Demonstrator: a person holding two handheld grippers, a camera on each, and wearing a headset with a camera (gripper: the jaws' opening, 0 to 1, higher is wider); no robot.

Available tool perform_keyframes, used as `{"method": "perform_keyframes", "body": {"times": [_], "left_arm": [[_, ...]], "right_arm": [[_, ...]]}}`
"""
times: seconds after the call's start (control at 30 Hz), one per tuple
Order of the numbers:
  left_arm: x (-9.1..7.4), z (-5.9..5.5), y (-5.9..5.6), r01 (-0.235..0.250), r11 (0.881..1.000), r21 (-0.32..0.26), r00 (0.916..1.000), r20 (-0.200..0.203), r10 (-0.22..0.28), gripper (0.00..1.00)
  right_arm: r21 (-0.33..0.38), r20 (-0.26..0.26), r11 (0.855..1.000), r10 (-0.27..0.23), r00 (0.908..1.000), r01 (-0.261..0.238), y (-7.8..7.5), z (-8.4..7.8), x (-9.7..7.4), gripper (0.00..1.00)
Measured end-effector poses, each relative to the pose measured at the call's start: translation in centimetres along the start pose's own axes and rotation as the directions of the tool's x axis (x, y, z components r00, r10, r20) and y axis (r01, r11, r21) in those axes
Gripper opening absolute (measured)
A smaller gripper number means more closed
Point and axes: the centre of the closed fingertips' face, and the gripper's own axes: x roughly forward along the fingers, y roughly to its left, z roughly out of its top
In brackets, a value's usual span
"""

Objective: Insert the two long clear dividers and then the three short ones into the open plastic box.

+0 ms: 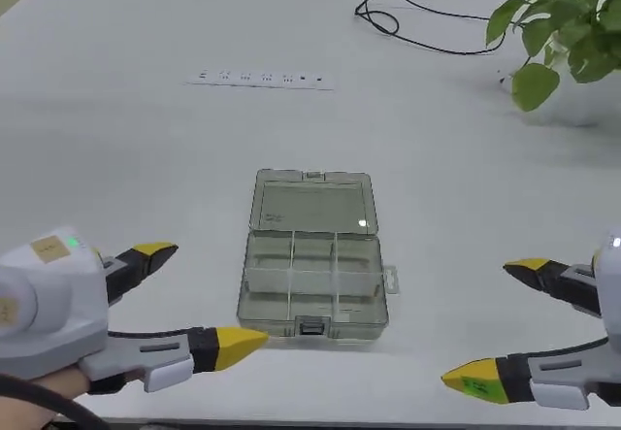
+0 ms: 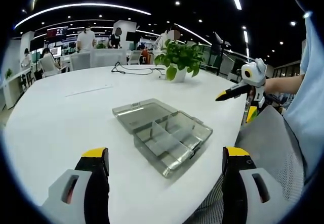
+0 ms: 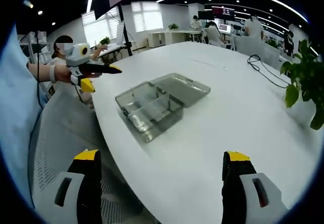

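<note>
Plastic box lies open on the white surface, between the two grippers and just ahead of their tips, touching neither. Its hinged lid is folded flat on the side away from the grippers, and the small latch on the front wall faces them. Clear dividers stand upright inside the tray and cut it into a grid of compartments; how many pieces there are is hard to count through the clear plastic.

The left gripper hovers off the box's left side with its yellow-tipped jaws spread wide and nothing between them. The right gripper hangs off the box's right side, farther from it, jaws likewise spread and empty.

From the left gripper view, the box sits straight ahead between that gripper's parted jaws, with the right gripper held above the surface's edge off to the right. From the right gripper view, the box lies ahead and to the left of that gripper's parted jaws, and the left gripper shows beyond the box's near corner, in a person's hand.

Beyond the box from the grippers, a white power strip lies flat on the surface. Farther off, ahead of the right gripper, a black cable loops across the surface, near a leafy potted plant.
</note>
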Motion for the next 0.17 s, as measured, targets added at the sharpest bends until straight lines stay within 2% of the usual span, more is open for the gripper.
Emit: {"method": "perform_keyframes", "body": {"times": [0.17], "left_arm": [[-0.21, 0.36, -0.01, -0.025, 1.000, 0.001, 0.9996, 0.017, 0.025, 0.95]], "right_arm": [[0.004, 0.022, 1.000, 0.008, 0.9997, -0.008, 0.75, 0.17, 0.44, 1.00]]}}
